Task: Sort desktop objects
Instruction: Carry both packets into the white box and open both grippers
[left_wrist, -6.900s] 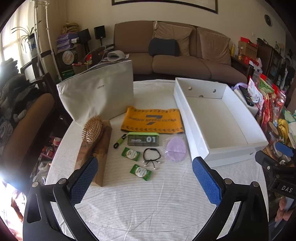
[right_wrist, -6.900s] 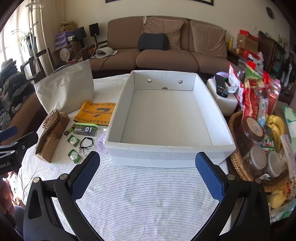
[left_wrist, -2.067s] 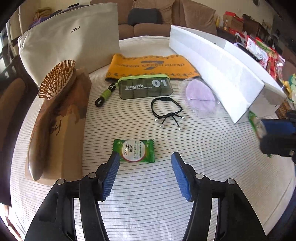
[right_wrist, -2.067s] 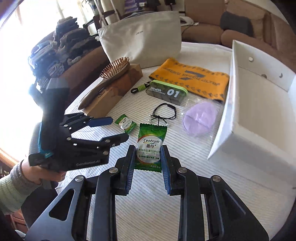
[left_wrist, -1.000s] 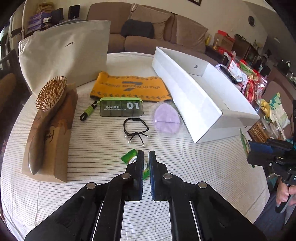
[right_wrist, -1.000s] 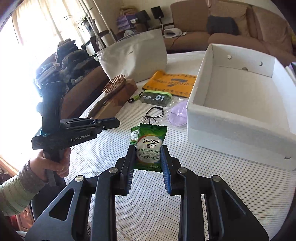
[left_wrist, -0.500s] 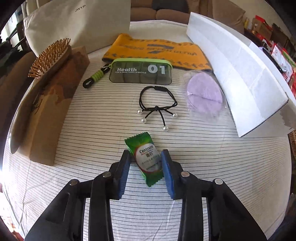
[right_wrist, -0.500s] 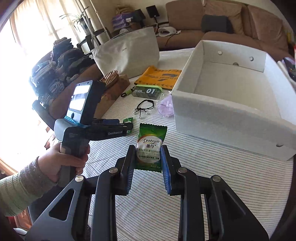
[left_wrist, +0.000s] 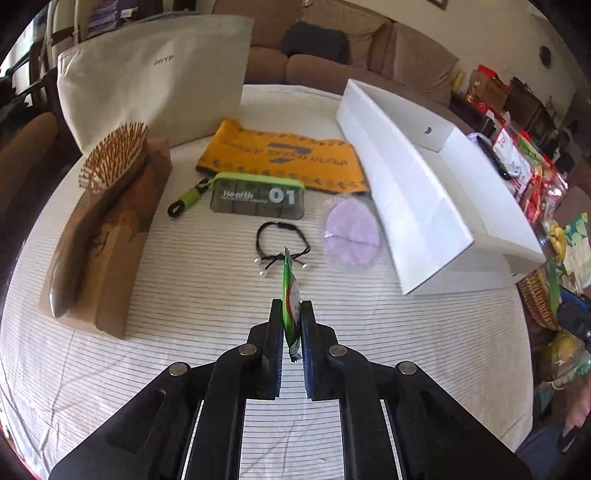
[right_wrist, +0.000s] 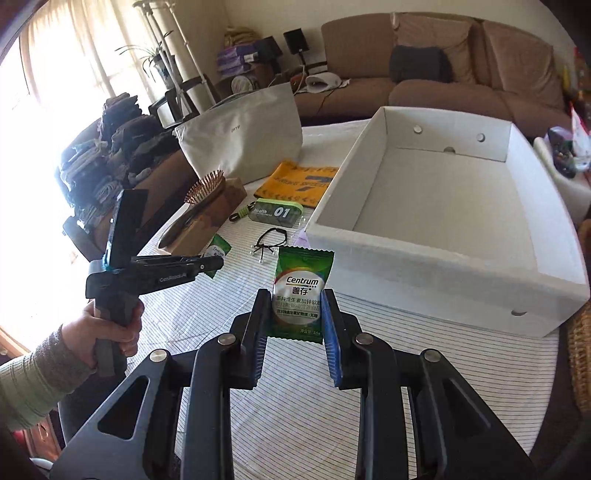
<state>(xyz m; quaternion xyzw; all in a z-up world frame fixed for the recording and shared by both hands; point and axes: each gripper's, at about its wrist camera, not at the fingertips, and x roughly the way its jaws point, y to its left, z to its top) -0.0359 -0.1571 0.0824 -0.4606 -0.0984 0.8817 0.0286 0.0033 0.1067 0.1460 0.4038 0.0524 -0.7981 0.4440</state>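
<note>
Your left hand-held gripper (left_wrist: 291, 314) just closed, now pinches green sachet (left_wrist: 289, 291) edge-on, lifted off tabletop (left_wrist: 184, 295), long axis pointing away. Right hand-held gripper (right_wrist: 293, 314) clamps second sachet (right_wrist: 301, 291) upright.

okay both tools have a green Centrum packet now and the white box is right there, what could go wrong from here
1. The left tool pinches its green packet edge-on by a thin strip after its jaws just closed; it may slip or twist out on the way to the white box.
2. That packet hangs just above the black bracelet; a low sweep could drag the cord.
3. The right tool holds its Centrum packet by the lower half only; brushing the box's near wall could knock it loose.
</note>
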